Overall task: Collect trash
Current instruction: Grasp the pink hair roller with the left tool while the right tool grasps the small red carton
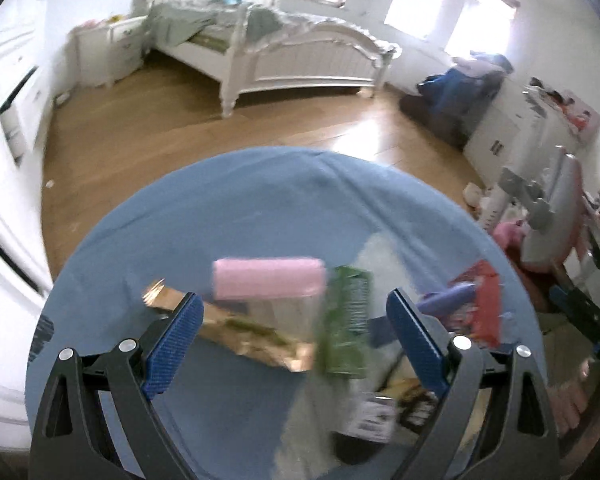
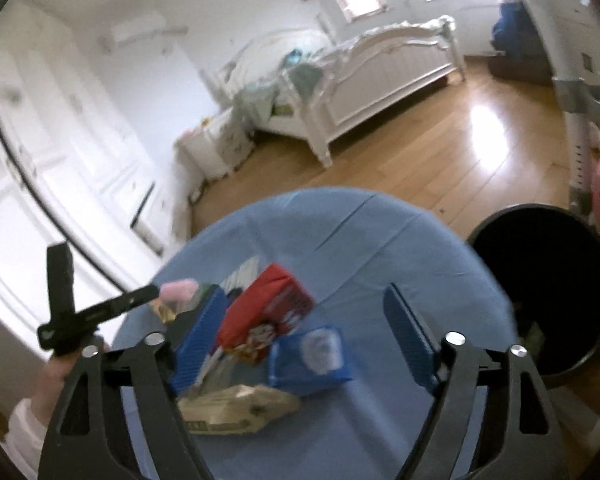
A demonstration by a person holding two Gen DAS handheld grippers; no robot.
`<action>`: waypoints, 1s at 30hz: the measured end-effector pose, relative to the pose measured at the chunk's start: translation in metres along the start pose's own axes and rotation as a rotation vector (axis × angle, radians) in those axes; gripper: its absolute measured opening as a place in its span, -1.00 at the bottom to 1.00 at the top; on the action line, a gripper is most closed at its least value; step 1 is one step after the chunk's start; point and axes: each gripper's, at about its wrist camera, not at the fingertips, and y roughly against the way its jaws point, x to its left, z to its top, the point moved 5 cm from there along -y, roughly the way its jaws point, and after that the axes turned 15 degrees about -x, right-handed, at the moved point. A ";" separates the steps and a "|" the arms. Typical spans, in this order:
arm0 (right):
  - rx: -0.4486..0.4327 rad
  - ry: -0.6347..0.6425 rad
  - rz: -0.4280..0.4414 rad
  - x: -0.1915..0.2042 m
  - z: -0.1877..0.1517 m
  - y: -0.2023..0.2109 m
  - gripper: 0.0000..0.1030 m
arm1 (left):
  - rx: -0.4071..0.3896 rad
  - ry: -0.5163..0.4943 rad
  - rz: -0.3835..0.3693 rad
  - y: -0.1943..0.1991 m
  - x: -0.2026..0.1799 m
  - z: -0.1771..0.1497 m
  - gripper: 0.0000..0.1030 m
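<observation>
So we're at the picking stage: both grippers hang over the pile and nothing is held yet. Left gripper (image 1: 294, 322) has its jaws spread wide and empty. Straight ahead of it and between the fingers lie a pink roll (image 1: 269, 278), a gold wrapper (image 1: 236, 328) that passes behind the left finger, and a green packet (image 1: 346, 320) a bit right of centre. Everything's blurry, so we can't tell what touches what.

Right gripper (image 2: 306, 326) is wide open and empty as well. A red carton (image 2: 266, 312) sits just inside its left finger, a blue pack (image 2: 310, 354) near the middle, and a beige pack (image 2: 236, 406) closer in, below those two.

The bin (image 2: 540, 280) is off to the right of the right gripper, just past the table (image 2: 340, 232) edge, dark and open-topped. We'd guess the next move is for the right one to close on the blue pack or the carton and swing it right over the rim, which looks like a short trip.

Room to move: the cloth beyond the pile is bare, and so is the stretch right of the right gripper toward the bin. The tight spot is on its left, where the left gripper sits close, so two grabs at once could clash.
</observation>
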 end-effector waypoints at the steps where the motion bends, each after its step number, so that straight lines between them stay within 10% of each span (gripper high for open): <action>1: 0.024 -0.010 0.010 0.007 -0.003 -0.009 0.63 | 0.005 0.004 0.003 -0.003 0.002 -0.001 0.78; 10: 0.174 -0.008 -0.084 0.032 -0.012 -0.075 0.68 | 0.012 -0.008 0.066 -0.026 0.014 -0.006 0.78; 17: 0.214 -0.024 -0.116 0.019 -0.023 -0.084 0.19 | -0.009 -0.013 0.068 -0.030 0.028 -0.004 0.43; 30: 0.119 -0.046 0.007 0.021 -0.005 -0.054 -0.38 | -0.166 0.033 -0.062 0.023 0.023 0.011 0.42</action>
